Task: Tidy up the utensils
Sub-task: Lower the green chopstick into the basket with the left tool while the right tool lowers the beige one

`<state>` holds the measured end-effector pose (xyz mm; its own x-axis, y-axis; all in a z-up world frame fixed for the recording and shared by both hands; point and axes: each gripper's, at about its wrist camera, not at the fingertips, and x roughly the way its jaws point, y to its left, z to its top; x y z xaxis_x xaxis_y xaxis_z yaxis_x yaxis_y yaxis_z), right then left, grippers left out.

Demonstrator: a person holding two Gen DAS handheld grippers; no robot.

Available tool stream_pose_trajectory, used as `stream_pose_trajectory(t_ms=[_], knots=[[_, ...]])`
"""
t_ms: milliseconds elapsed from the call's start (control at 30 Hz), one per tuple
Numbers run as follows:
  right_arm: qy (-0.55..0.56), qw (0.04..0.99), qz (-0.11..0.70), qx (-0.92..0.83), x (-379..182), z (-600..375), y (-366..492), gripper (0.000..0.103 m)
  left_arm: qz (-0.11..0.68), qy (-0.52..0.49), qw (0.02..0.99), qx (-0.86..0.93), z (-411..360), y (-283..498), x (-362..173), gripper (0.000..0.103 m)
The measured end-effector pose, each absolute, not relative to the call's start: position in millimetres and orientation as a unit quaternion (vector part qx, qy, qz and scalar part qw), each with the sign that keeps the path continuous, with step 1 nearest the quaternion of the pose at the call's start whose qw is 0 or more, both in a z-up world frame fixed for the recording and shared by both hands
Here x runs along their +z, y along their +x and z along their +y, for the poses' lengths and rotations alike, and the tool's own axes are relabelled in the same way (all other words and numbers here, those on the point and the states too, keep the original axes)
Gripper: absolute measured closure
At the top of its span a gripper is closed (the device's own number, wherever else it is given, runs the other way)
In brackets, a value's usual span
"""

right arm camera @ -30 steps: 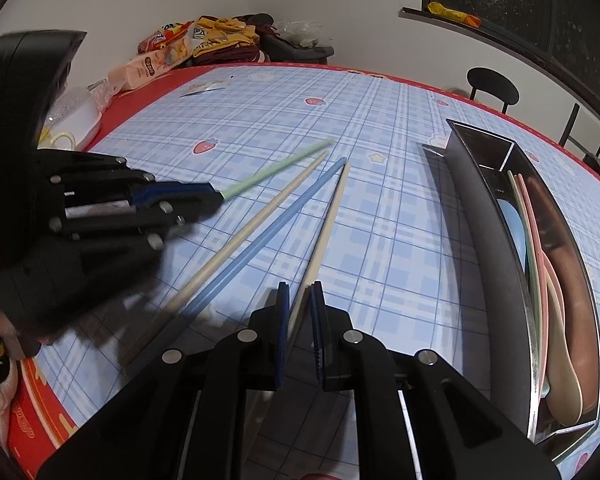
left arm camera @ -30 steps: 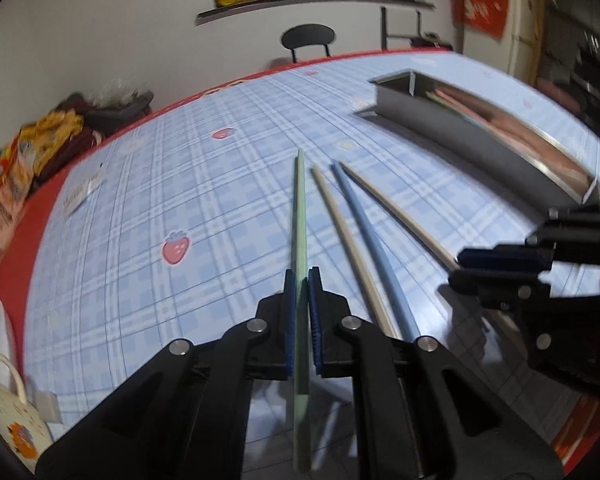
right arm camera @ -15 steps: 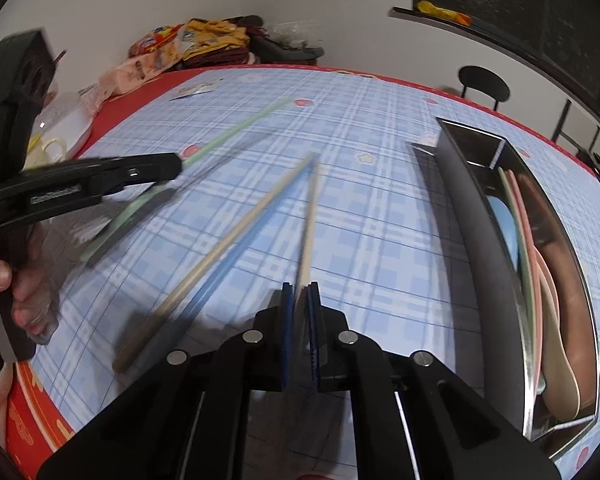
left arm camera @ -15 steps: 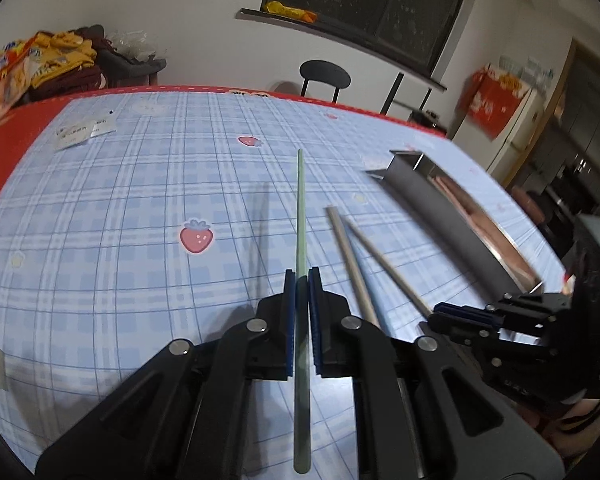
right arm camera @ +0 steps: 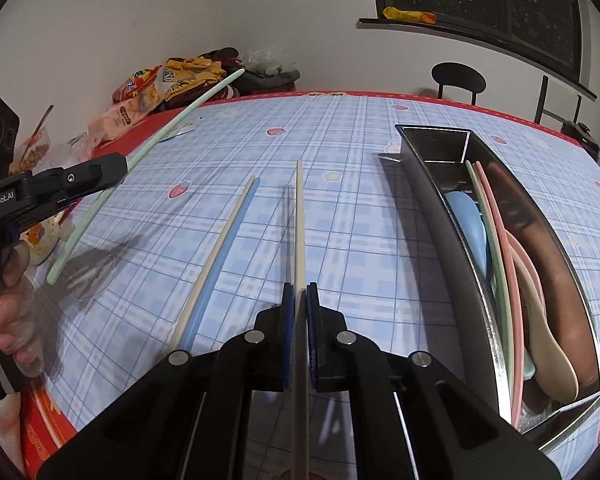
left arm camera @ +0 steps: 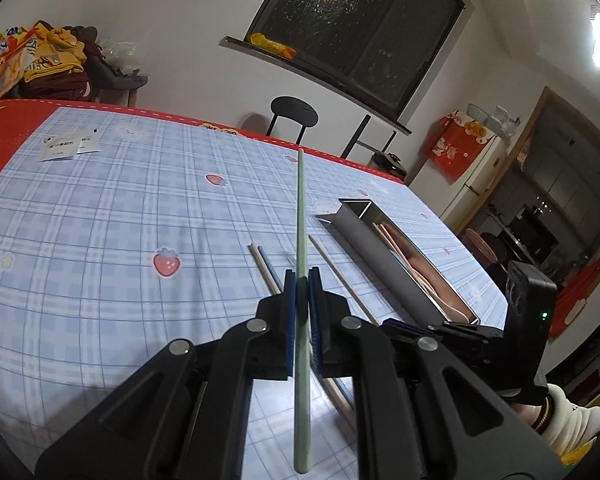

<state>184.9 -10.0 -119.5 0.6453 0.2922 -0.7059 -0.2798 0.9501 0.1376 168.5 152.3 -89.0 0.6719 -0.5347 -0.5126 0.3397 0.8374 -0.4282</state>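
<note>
My left gripper [left arm camera: 301,280] is shut on a pale green chopstick [left arm camera: 301,216] and holds it up off the table; it also shows in the right wrist view [right arm camera: 160,140]. My right gripper [right arm camera: 298,292] is shut on a cream chopstick [right arm camera: 299,216] that points forward over the table. A second cream chopstick [right arm camera: 220,252] and a blue chopstick [right arm camera: 230,256] lie side by side on the tablecloth to its left. The steel utensil tray [right arm camera: 427,208] on the right holds green and pink chopsticks, a blue spoon and other spoons.
The table has a blue checked cloth [left arm camera: 100,220] with a red border. Snack bags and clothes [right arm camera: 172,76] are piled at the far left. Paper slips [left arm camera: 66,146] lie near the far edge. A black chair [left arm camera: 294,114] stands behind the table.
The left gripper has lifted the green chopstick higher off the table and tilted upward. The right gripper has closed on the cream chopstick and holds it steady.
</note>
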Motion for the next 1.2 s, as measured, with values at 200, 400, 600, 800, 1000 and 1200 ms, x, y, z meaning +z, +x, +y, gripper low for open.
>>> stream_pose_trajectory(t_ms=[200, 400, 600, 800, 1000, 1200], knots=[[0.022, 0.907, 0.388, 0.163, -120, -15, 185, 0.096, 0.334, -0.145, 0.901, -0.234, 146, 171, -96, 0.093], [0.052, 0.907, 0.378, 0.175, -117, -23, 183, 0.096, 0.336, -0.162, 0.904, -0.208, 146, 170, -98, 0.093], [0.080, 0.908, 0.355, 0.206, -101, -34, 178, 0.096, 0.325, -0.173, 0.911, -0.188, 134, 147, -87, 0.093], [0.089, 0.920, 0.313, 0.219, -67, -70, 180, 0.096, 0.316, -0.183, 0.913, -0.184, 107, 137, -70, 0.093], [0.105, 0.928, 0.292, 0.204, -59, -125, 196, 0.096, 0.315, -0.195, 0.907, -0.198, 52, 143, -63, 0.093], [0.177, 0.912, 0.300, 0.218, -72, -172, 211, 0.096, 0.342, -0.186, 0.897, -0.207, -4, 162, -71, 0.093]])
